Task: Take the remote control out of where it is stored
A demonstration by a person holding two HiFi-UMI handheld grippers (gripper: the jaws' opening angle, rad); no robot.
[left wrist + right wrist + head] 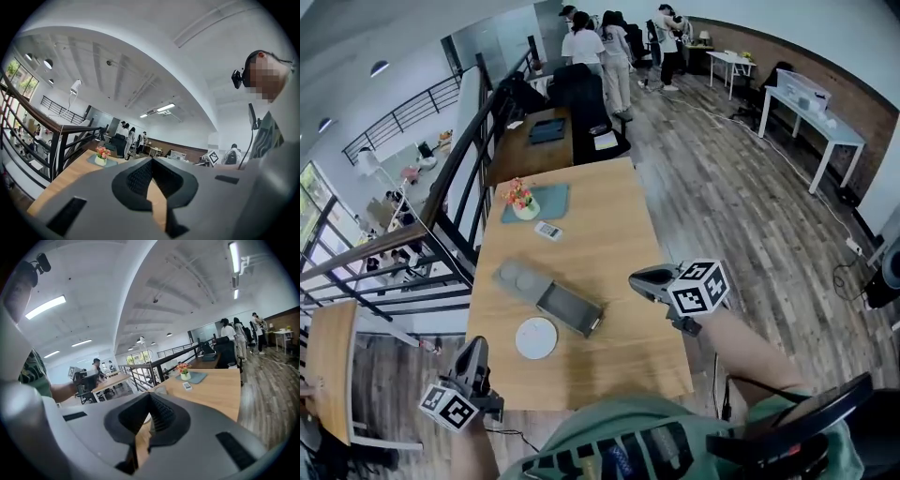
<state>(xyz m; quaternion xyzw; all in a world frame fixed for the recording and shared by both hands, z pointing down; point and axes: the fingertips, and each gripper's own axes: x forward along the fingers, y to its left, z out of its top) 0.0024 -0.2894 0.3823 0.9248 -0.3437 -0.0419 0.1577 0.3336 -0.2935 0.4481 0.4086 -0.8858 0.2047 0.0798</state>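
Right gripper [639,279]: jaws pressing together on nothing, hanging over the counter's [619,225] near right side. Left gripper [474,345]: likewise closed and empty, hovering off the near left corner. Box [551,298]: sitting open mid-counter, its tray seemingly holding nothing. Remote [547,231]: lying flat on the counter beyond the box, just beside the mat [546,204], well apart from both grippers. Handling, as judged: light, stiff, smooth plastic, likely slipping under a shallow pinch; gripping across the long edges at mid-length is looking safest.
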